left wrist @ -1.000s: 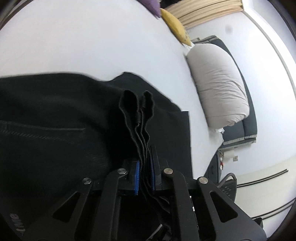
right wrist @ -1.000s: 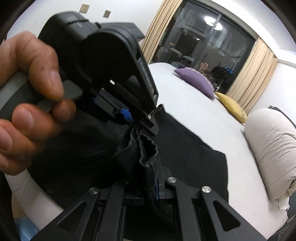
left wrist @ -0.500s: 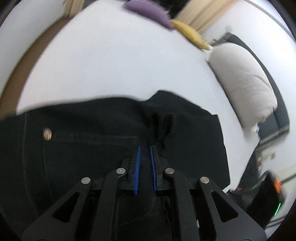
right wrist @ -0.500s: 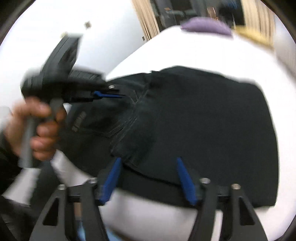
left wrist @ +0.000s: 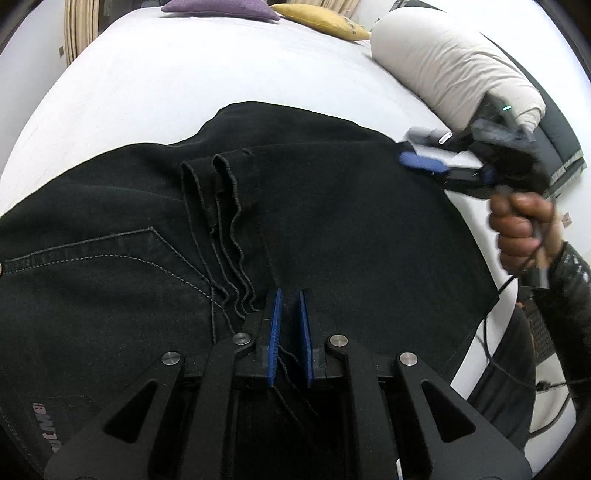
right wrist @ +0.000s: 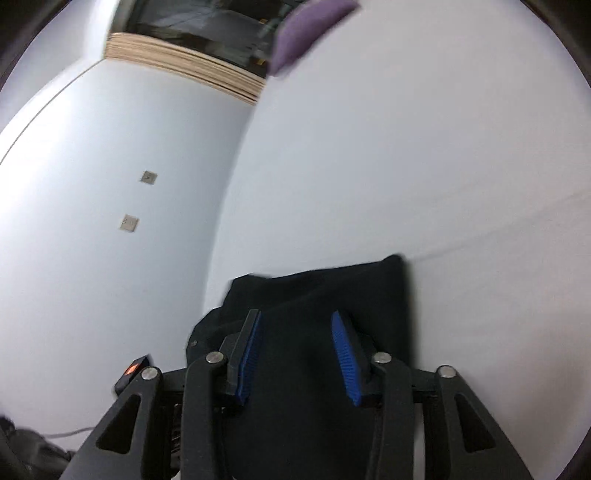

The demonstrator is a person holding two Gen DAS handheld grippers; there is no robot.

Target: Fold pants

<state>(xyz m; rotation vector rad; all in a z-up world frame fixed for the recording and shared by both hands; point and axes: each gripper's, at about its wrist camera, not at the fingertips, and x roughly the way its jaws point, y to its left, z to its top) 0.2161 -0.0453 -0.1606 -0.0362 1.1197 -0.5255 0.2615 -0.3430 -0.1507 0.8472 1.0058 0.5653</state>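
Observation:
The black pants [left wrist: 332, 229] lie folded on the white bed [left wrist: 184, 74], hems stacked near the back pocket. My left gripper [left wrist: 290, 295] hovers over the near edge of the pants, jaws a narrow gap apart and holding nothing. My right gripper [right wrist: 295, 321] is open and empty above a corner of the pants [right wrist: 332, 288]. It also shows in the left wrist view [left wrist: 424, 162], held in a hand at the right edge of the pants.
A purple cushion [left wrist: 218, 6] and a yellow cushion [left wrist: 321, 22] lie at the far end of the bed. A rolled beige duvet [left wrist: 450, 59] lies at the right. A white wall [right wrist: 92, 221] borders the bed's left side. Cables [left wrist: 517, 376] hang at the right.
Both grippers have let go of the bunched pant hems, which now lie flat on the folded pants. The right gripper opened wide and swung off to the right edge of the pants.

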